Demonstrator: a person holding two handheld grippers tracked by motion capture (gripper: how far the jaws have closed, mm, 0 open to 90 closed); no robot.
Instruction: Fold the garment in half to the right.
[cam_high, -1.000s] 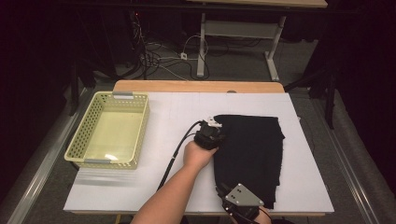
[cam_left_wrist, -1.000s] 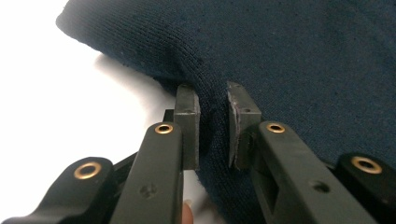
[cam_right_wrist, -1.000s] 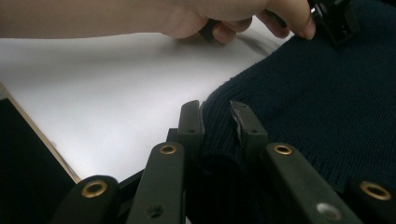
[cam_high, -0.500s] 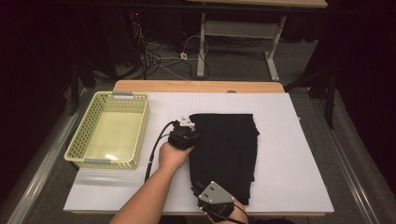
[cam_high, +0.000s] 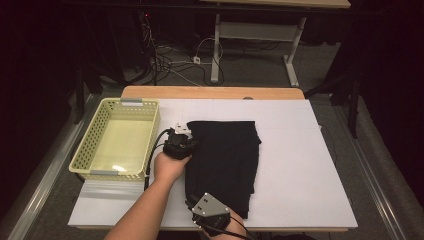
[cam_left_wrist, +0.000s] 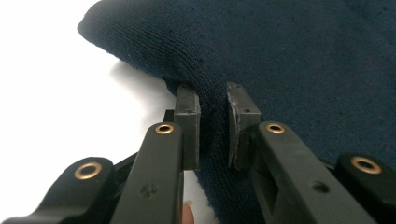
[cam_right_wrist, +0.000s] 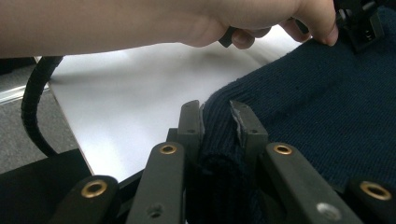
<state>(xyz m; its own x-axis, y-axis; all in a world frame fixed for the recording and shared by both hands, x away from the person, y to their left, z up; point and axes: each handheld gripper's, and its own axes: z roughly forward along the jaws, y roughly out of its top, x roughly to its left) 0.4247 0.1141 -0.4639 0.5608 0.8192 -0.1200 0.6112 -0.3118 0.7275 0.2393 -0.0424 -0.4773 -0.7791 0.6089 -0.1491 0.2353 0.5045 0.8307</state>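
— Dark knit garment (cam_high: 225, 165) spread flat on the white table top (cam_high: 300, 170), folded into a tall block, just right of the yellow basket (cam_high: 90, 145).

— Any contact with the basket?

— None visible; lying apart from it, with a strip of white between.

— Left gripper (cam_high: 184, 140)?

— Parked at the garment's far left corner, held in the left hand (cam_high: 170, 165). Clamped on the cloth: in the left gripper view, jaws drawn close with a fold of navy knit pinched between the fingers (cam_left_wrist: 187, 126), and the edge lifted a little off the table.

— And the right gripper (cam_high: 197, 210)?

— Down at the near left corner, grey three-cornered plate on top. Also clamped on the garment: in the right gripper view, ribbed hem bunched between the fingers (cam_right_wrist: 190, 123), squeezed tight.

— Anything else in that view?

— Forearm and left hand across the top, resting at the garment's far edge; black cable (cam_right_wrist: 35, 112) curving down on the left, over the table's edge.
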